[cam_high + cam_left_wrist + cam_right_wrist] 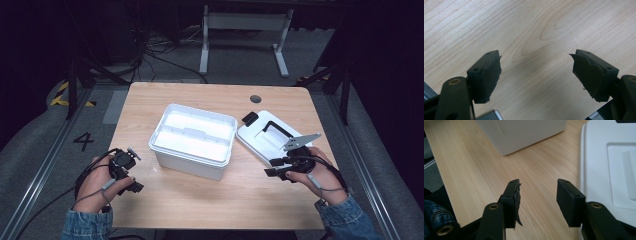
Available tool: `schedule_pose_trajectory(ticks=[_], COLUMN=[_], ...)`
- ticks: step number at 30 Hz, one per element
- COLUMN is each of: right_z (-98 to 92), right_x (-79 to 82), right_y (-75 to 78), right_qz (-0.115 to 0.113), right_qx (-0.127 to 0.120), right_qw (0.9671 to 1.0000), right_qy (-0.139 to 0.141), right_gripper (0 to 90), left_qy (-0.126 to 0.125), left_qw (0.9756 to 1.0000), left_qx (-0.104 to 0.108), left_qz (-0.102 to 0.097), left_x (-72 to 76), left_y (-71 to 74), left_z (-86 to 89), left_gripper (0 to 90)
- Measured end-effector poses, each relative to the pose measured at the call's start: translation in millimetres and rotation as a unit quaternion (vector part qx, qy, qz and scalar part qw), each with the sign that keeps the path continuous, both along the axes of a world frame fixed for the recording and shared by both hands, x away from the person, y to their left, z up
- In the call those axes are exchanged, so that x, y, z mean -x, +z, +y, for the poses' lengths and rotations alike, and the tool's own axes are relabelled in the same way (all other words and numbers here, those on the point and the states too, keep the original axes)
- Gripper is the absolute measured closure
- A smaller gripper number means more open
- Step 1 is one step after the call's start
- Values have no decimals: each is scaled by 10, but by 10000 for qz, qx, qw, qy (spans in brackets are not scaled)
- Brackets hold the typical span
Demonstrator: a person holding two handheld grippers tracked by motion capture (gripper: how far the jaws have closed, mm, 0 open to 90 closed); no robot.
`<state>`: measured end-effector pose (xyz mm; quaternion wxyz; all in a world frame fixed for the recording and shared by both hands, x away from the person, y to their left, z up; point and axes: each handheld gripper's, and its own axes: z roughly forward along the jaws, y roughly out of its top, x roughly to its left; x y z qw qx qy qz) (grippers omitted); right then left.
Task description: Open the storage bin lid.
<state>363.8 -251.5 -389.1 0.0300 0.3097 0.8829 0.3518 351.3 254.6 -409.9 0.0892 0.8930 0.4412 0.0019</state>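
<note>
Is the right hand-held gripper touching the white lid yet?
Apart. In the right gripper view, the right hand-held gripper has open jaws with only bare table between them; the white lid lies off to one side of them.

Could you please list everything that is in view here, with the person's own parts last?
box: one, white, open, centre of table.
lid: one, white with black handle and clasp, lying flat right of box.
table: one, light wood.
frame: one, white, on floor beyond table.
left tool: one, black, open and empty, at front left.
right tool: one, black, open and empty, beside lid's near edge.
hands: two, denim sleeves, bottom edge.
</note>
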Motion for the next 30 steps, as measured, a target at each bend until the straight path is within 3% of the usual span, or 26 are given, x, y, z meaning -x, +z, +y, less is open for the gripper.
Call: schedule_pose_trajectory(ticks=[9, 17, 20, 30], right_z=[126, 262, 323, 428], right_x=[41, 71, 90, 127], right_y=[-207, -456, -534, -610], right_qz=[47, 218, 300, 266], right_qx=[152, 467, 473, 598], right_qw=[9998, 9982, 9975, 9960], right_qy=[120, 313, 441, 613], right_gripper=[545, 537, 536, 524], left_qy=[50, -5, -4, -42], left_qw=[10000, 10000, 10000, 10000], left_qx=[33, -15, -10, -27], left_qz=[-7, -13, 3, -26], left_x=[-3, -19, -23, -31], left_y=[-13, -51, -65, -66], left_z=[17, 26, 21, 20], left_gripper=[233, 230, 227, 223])
